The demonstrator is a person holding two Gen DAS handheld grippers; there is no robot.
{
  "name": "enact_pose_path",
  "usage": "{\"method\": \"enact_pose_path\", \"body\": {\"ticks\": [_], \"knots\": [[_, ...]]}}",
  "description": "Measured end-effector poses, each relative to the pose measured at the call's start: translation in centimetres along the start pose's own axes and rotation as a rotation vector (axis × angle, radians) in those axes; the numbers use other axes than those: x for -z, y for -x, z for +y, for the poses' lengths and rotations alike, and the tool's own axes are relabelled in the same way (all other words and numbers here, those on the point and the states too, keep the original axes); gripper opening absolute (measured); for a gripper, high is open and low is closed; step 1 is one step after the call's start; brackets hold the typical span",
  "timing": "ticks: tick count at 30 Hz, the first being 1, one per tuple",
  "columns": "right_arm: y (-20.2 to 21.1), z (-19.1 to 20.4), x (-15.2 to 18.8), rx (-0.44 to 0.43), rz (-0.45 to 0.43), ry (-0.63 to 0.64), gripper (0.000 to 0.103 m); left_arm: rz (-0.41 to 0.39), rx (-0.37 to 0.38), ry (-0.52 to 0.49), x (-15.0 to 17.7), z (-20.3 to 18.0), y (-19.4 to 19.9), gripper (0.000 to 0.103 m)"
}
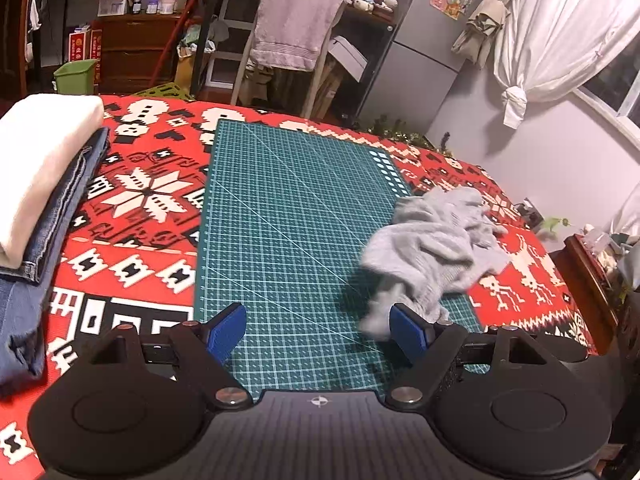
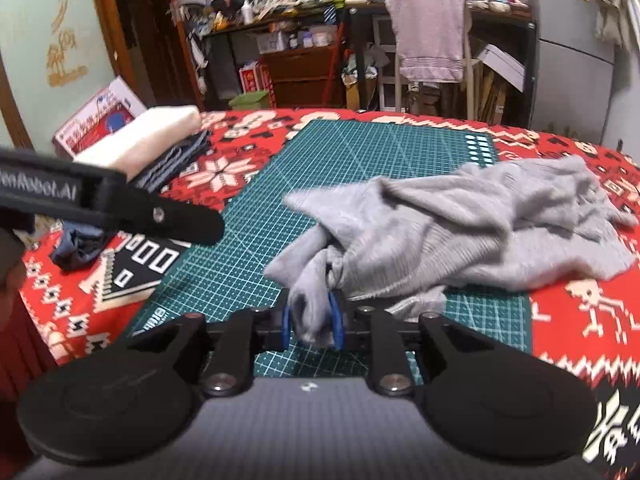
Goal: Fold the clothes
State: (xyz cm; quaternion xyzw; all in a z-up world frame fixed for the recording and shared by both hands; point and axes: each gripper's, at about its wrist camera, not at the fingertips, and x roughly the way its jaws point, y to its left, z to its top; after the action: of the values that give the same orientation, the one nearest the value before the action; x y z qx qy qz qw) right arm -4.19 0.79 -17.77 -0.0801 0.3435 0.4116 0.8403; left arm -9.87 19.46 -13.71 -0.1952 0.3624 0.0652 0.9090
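A crumpled grey knit garment (image 1: 436, 248) lies over the right edge of the green cutting mat (image 1: 288, 216). My left gripper (image 1: 318, 334) hangs open above the mat's near part, its right blue pad just beside the garment's lowest fold, nothing between the pads. In the right wrist view the same grey garment (image 2: 472, 224) spreads across the mat (image 2: 360, 152), and my right gripper (image 2: 312, 322) is shut on a bunched end of it. The left gripper's black body (image 2: 120, 204) reaches in from the left.
A folded stack sits at the table's left: a white cloth (image 1: 40, 160) on top of blue jeans (image 1: 60, 216). The table wears a red patterned cloth (image 1: 132, 200). Behind stand a chair with a pink towel (image 1: 292, 28), cluttered shelves and a fridge (image 1: 424, 40).
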Motion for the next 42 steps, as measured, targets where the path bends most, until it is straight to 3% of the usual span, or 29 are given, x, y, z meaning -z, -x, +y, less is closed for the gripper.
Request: {"method": "enact_pose_path", "body": {"ticks": [5, 13, 16, 21, 23, 27, 31, 32, 33, 35, 38, 42], "knots": [[3.1, -1.2, 0.6, 0.019, -0.028, -0.018, 0.036, -0.012, 0.013, -0.022, 0.5, -1.2, 0.1, 0.073], [6.4, -3.6, 1.7, 0.021, -0.024, -0.089, 0.038, 0.026, 0.082, -0.057, 1.0, -3.4, -0.9, 0.070], [6.7, -4.6, 2.2, 0.037, -0.017, -0.120, 0.038, 0.035, 0.070, -0.092, 1.2, -4.2, -1.8, 0.070], [6.7, -5.9, 2.4, 0.061, -0.018, -0.150, 0.037, 0.064, 0.032, -0.147, 1.6, -4.9, -4.1, 0.051], [6.9, -6.2, 2.3, 0.066, -0.019, -0.155, 0.037, 0.076, 0.036, -0.156, 1.8, -5.1, -4.8, 0.050], [7.1, -6.7, 2.4, 0.077, -0.014, -0.162, 0.037, 0.063, 0.040, -0.183, 1.9, -5.9, -6.0, 0.061], [7.4, -7.0, 2.5, 0.091, -0.010, -0.175, 0.037, 0.042, 0.040, -0.175, 1.6, -6.7, -7.5, 0.062], [7.5, -7.0, 2.5, 0.094, -0.011, -0.176, 0.037, 0.037, 0.030, -0.171, 1.5, -6.8, -7.9, 0.056], [7.6, -7.1, 2.5, 0.097, -0.013, -0.176, 0.037, 0.031, -0.008, -0.158, 1.4, -6.8, -8.2, 0.031], [7.7, -7.2, 2.4, 0.102, -0.015, -0.176, 0.037, 0.021, -0.083, -0.131, 1.2, -6.6, -8.7, 0.007], [7.6, -7.5, 2.4, 0.110, -0.015, -0.180, 0.037, -0.009, -0.080, -0.025, 0.7, -4.8, -8.0, 0.006], [7.6, -7.9, 2.3, 0.120, -0.014, -0.186, 0.037, -0.041, -0.080, 0.029, 0.6, -2.8, -6.4, 0.006]]}}
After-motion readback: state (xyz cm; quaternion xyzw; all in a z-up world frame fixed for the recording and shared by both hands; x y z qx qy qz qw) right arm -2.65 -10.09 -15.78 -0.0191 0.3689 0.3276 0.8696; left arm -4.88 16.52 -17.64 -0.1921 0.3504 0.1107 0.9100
